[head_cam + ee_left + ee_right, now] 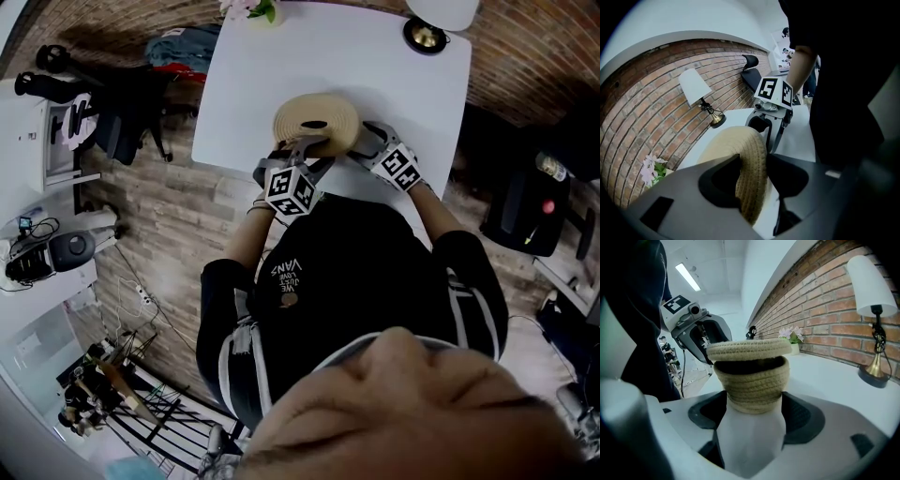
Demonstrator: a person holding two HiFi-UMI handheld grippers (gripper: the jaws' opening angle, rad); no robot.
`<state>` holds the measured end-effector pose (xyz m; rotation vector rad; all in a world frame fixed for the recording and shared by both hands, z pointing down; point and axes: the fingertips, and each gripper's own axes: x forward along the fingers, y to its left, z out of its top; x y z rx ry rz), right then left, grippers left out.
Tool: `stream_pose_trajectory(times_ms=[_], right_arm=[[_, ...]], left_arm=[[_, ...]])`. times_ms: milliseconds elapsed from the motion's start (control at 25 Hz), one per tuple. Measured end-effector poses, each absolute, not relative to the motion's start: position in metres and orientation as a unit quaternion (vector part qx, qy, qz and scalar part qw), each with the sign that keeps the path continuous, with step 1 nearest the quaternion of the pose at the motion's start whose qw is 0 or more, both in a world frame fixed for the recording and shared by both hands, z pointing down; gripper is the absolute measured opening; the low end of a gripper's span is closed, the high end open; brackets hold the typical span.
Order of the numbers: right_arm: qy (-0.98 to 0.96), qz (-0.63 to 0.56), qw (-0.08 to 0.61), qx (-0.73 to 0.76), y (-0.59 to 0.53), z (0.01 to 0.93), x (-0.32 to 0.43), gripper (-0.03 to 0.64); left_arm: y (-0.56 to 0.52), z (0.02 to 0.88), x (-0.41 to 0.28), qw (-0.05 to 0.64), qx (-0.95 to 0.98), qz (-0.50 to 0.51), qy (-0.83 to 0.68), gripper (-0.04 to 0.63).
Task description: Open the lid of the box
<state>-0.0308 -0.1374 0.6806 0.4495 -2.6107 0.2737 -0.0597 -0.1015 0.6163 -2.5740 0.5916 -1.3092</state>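
At the left gripper (752, 180): jaws partly apart and closed on the rim of the round beige woven-rope lid (740, 154), which stands edge-on between the two dark pads.
At the right gripper (752, 408): jaws set wide and pressed against opposite sides of the round beige woven-rope box (752, 385), gripping its wall below the rim.
Lid and box: in the right gripper view the lid is raised off the box and a dark gap shows between them; whether its far edge touches the rim cannot be told.
Look of the box: coiled rope laid in horizontal rings, the same pale straw colour as the lid; the lid is a disc wider than the body and overhangs it.
Position: box on the white rectangular table (281, 84), near the edge closest to the person, between the two grippers.
Surroundings: white-shaded lamp with brass base (874, 291) at the table's far side, well apart from the box; pink-and-white flowers (649, 168) at the other far corner; red brick wall (656, 93) behind.
Count: one box, one lid, two grippers, one lamp, one bunch of flowers.
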Motion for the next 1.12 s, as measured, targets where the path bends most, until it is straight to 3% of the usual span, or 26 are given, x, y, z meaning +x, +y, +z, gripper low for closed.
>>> stream_pose_trajectory(times_ms=[1120], right_arm=[[-0.935,0.128,0.247,0.222,-0.141,0.674,-0.023,0.336]], left_arm=[[-0.14,0.555,-0.087,0.086,-0.895,-0.351,0.261,0.094]])
